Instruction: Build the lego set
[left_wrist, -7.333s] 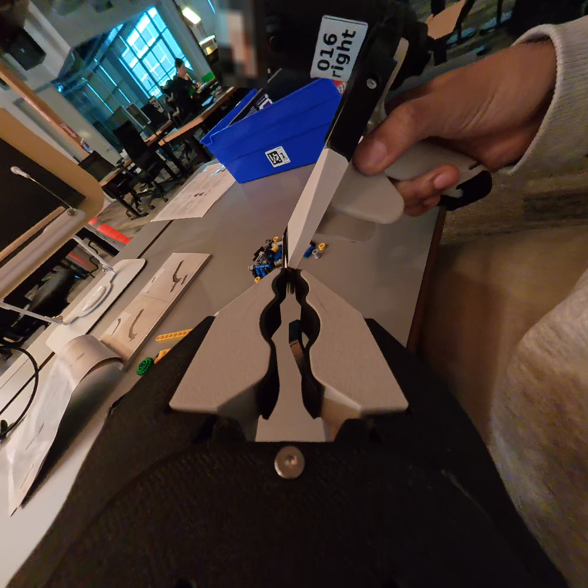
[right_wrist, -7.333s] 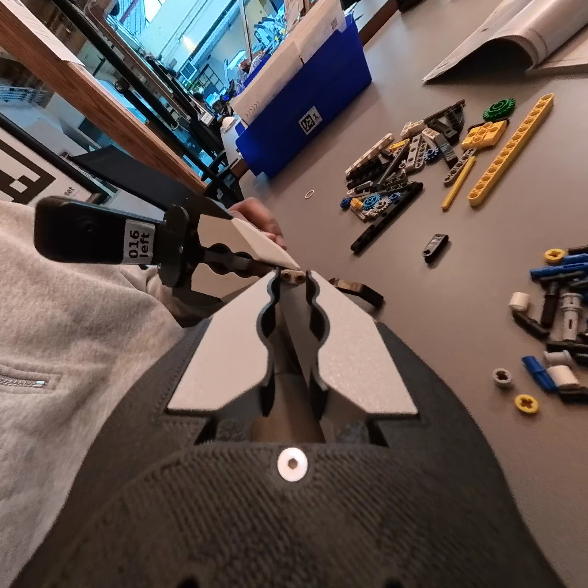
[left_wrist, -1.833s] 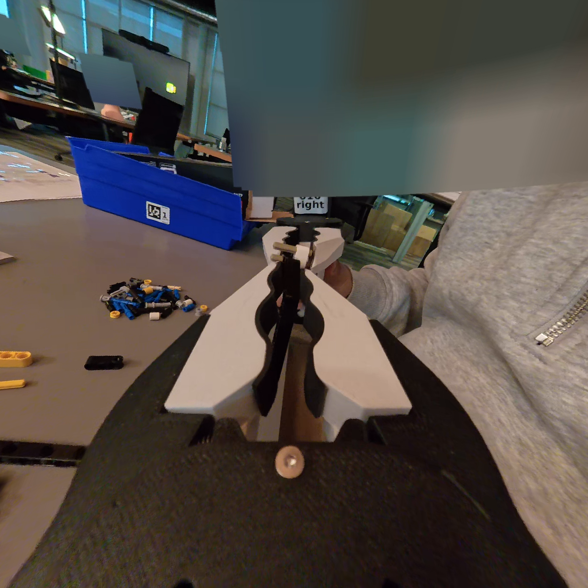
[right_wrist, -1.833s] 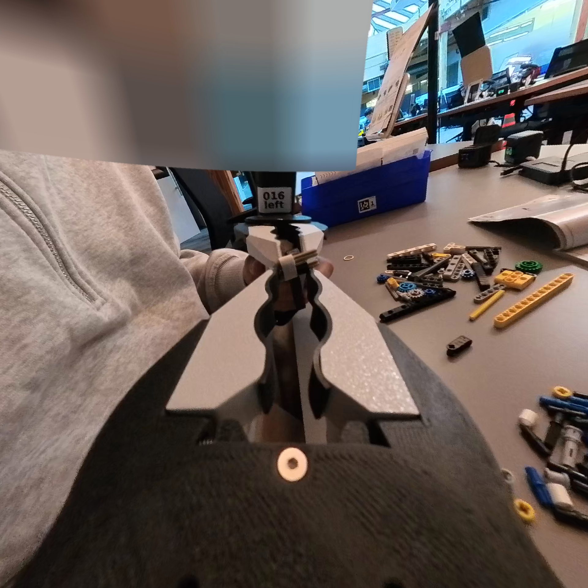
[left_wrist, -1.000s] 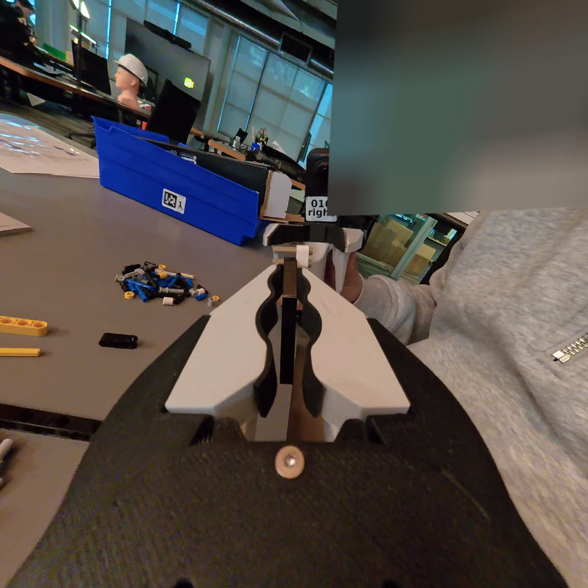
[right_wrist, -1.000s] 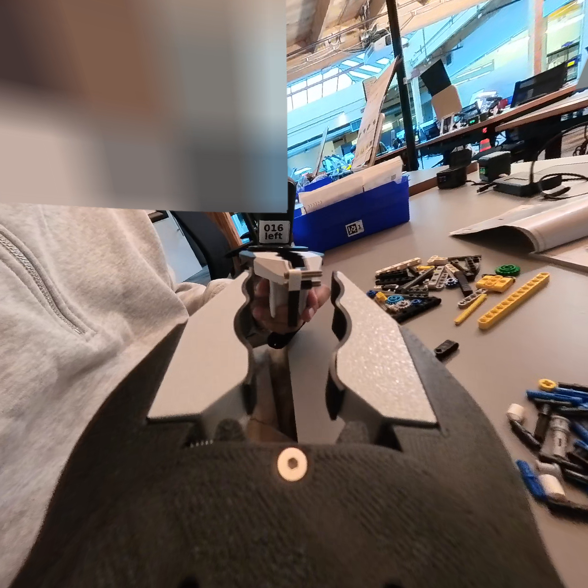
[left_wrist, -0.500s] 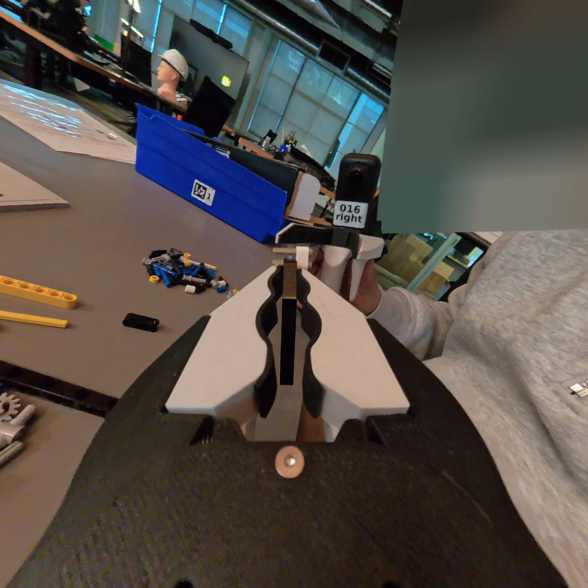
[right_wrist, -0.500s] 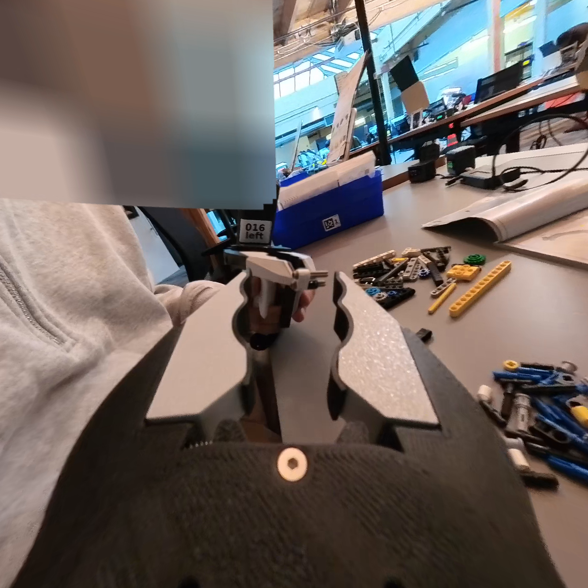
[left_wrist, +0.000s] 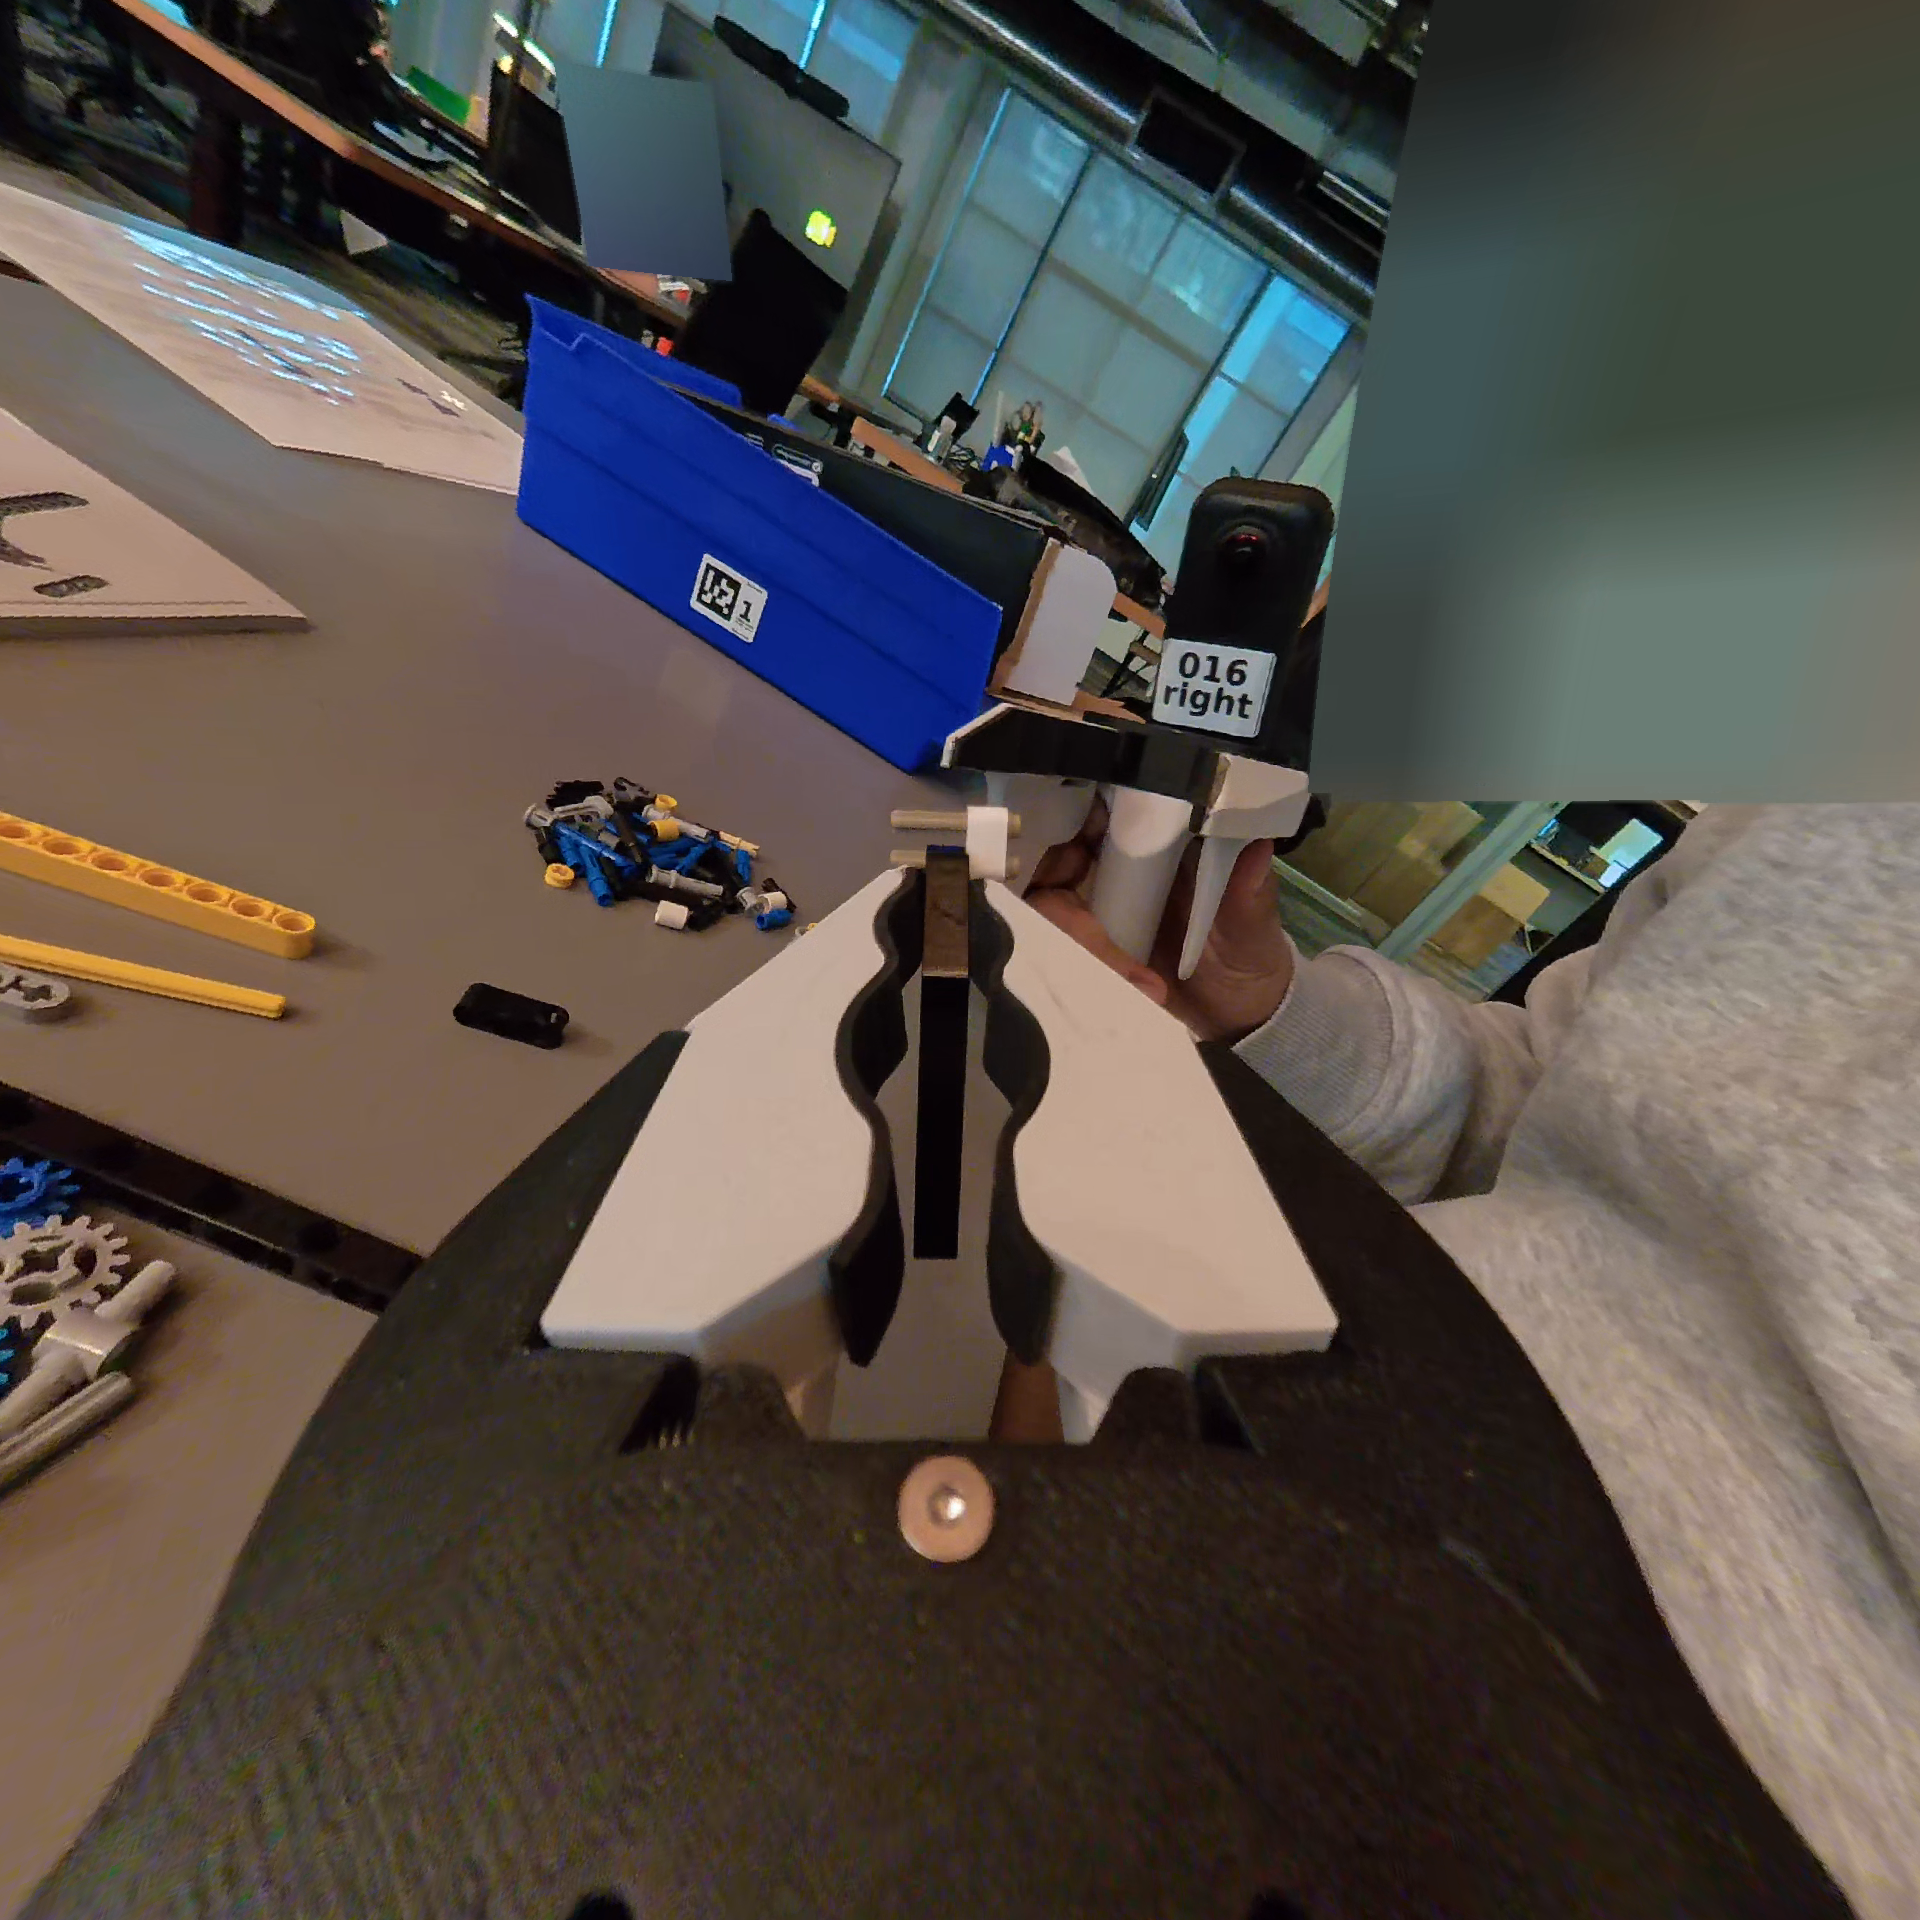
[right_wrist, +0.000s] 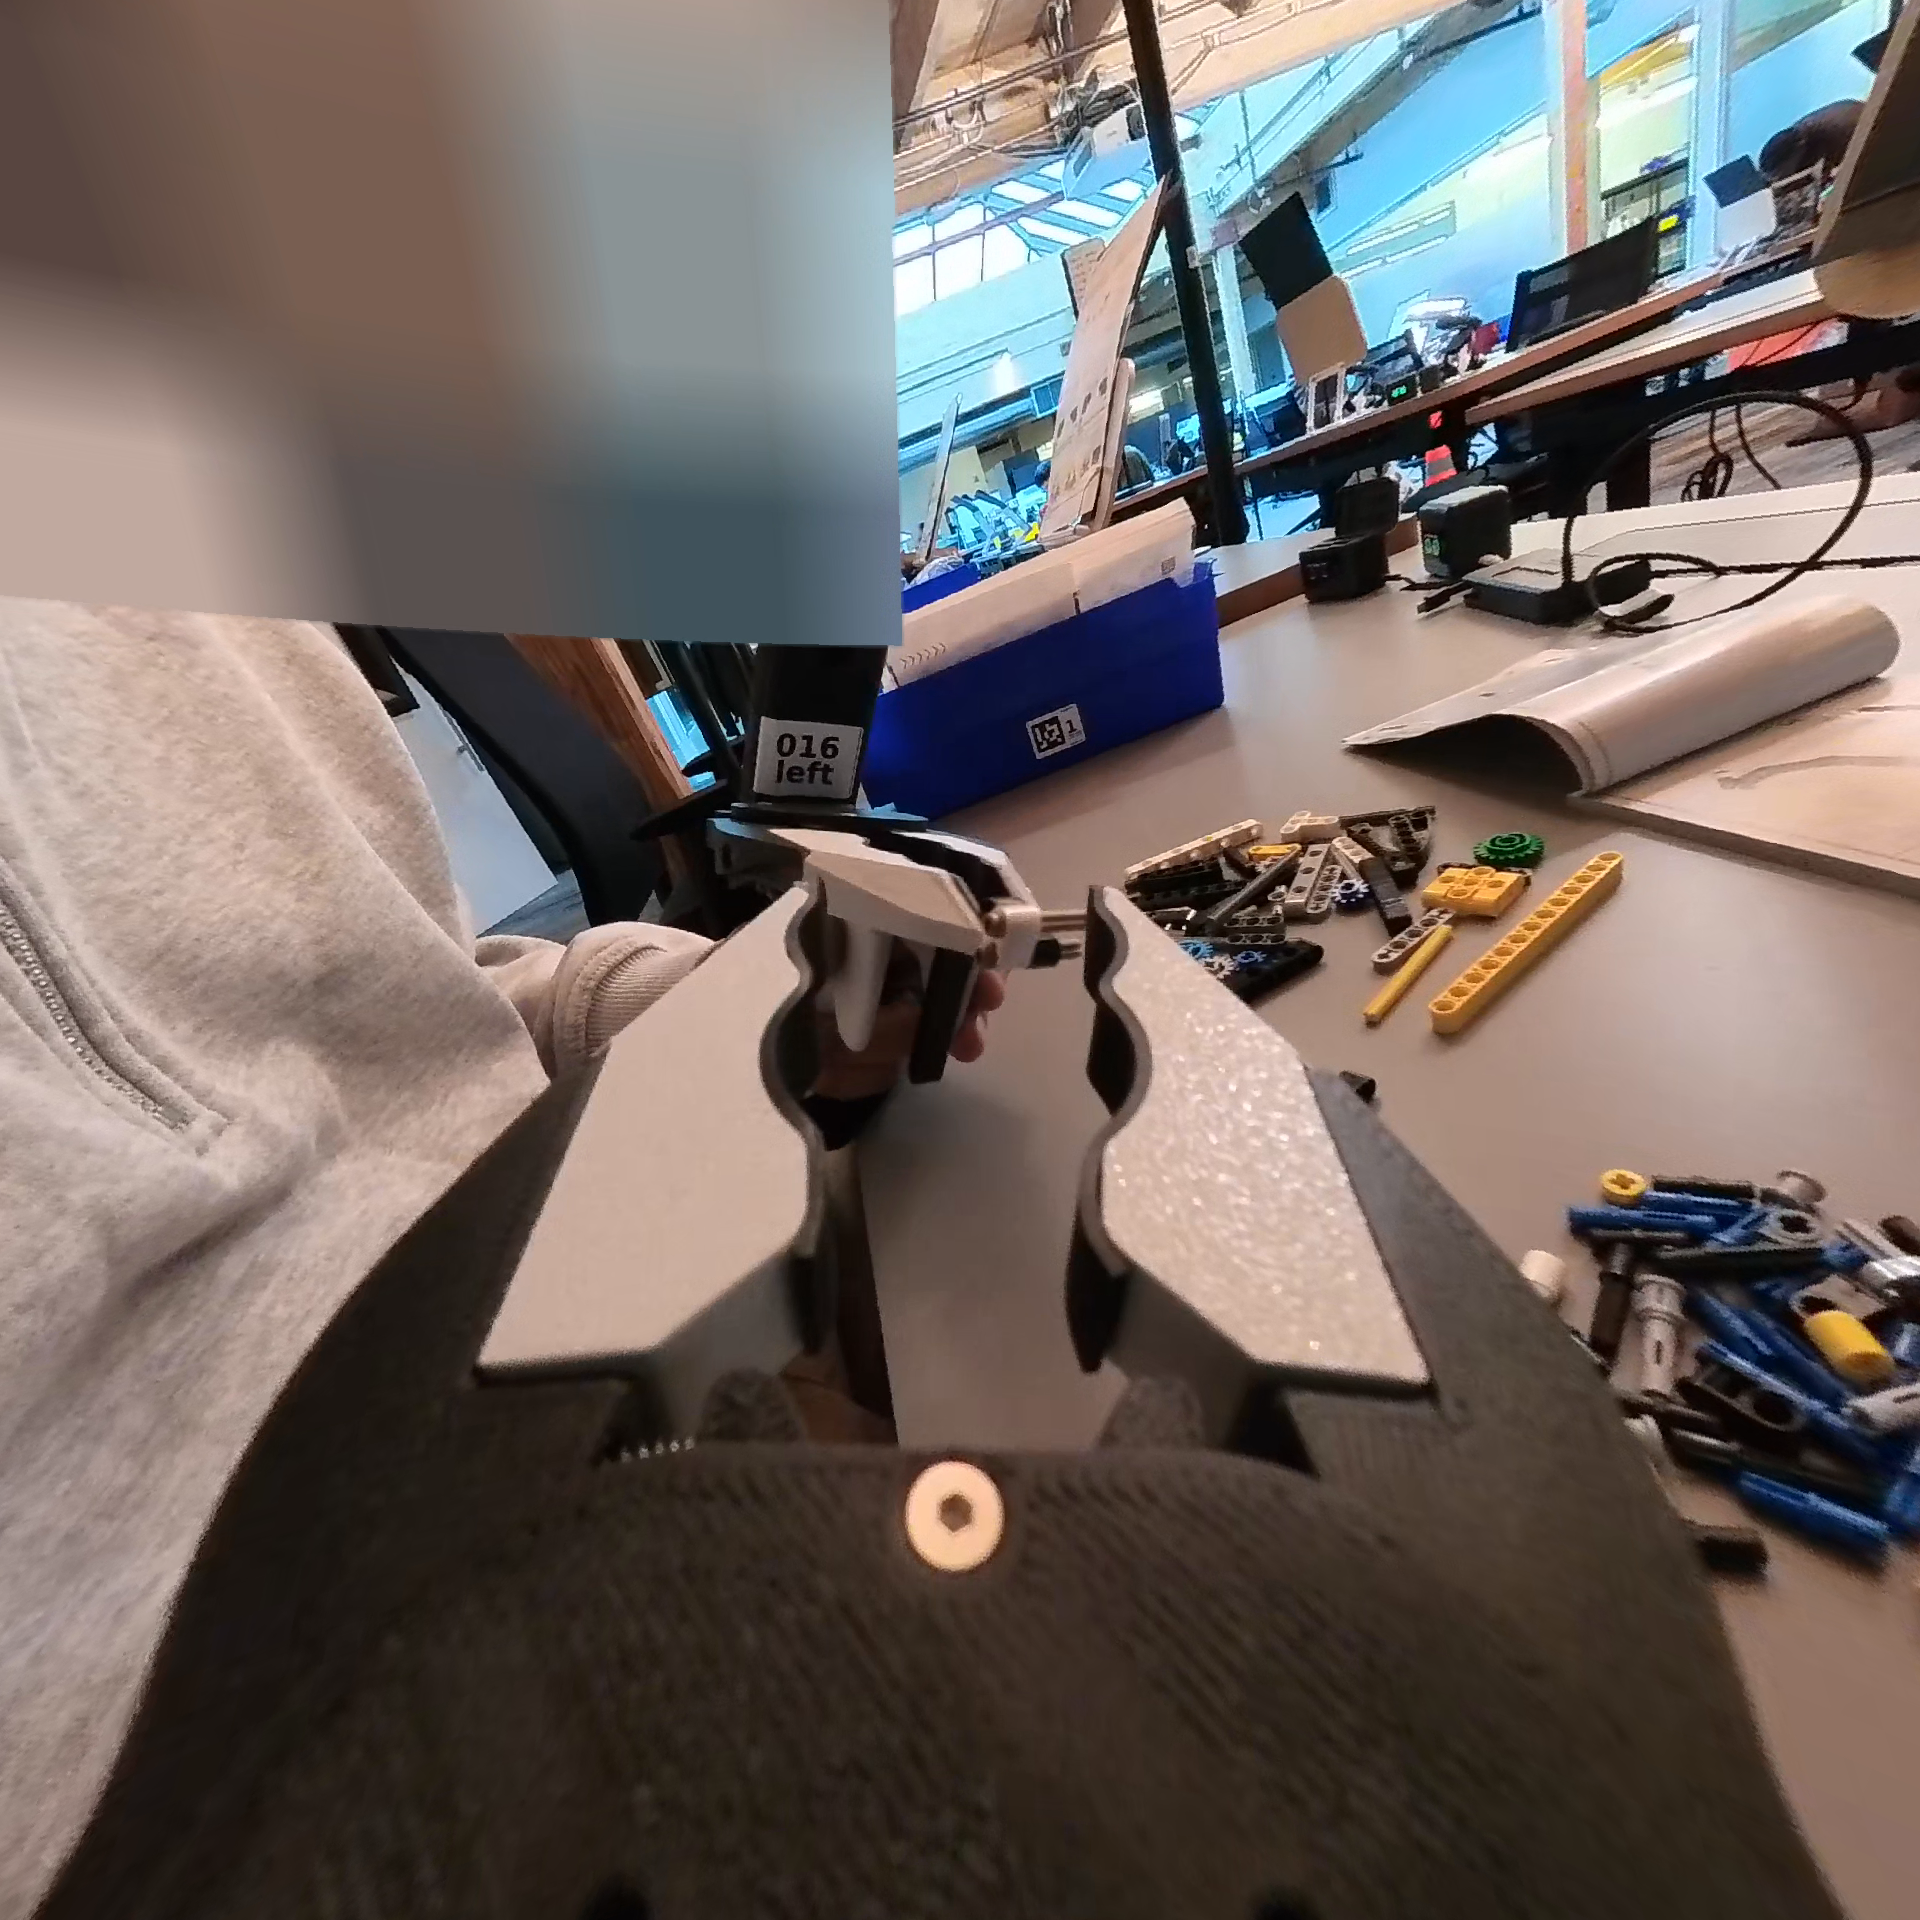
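In the left wrist view my left gripper is shut on a black beam that stands upright between the jaws. A white connector with tan pins sticks out at its tip. The right wrist view shows the left gripper and this assembly just ahead of the right one, close to its right fingertip. My right gripper is open and empty. It also shows in the left wrist view, held in a hand just right of the assembly.
On the grey table are a blue bin, a pile of small blue and black pins, a long yellow beam, a small black piece and gears. A pile of beams and an open booklet lie farther off. Less than 4 cm separates the two grippers' tips.
My right gripper opened and let go of the assembly, then drew away from it. My left gripper keeps hold of the black beam and has turned towards the table.
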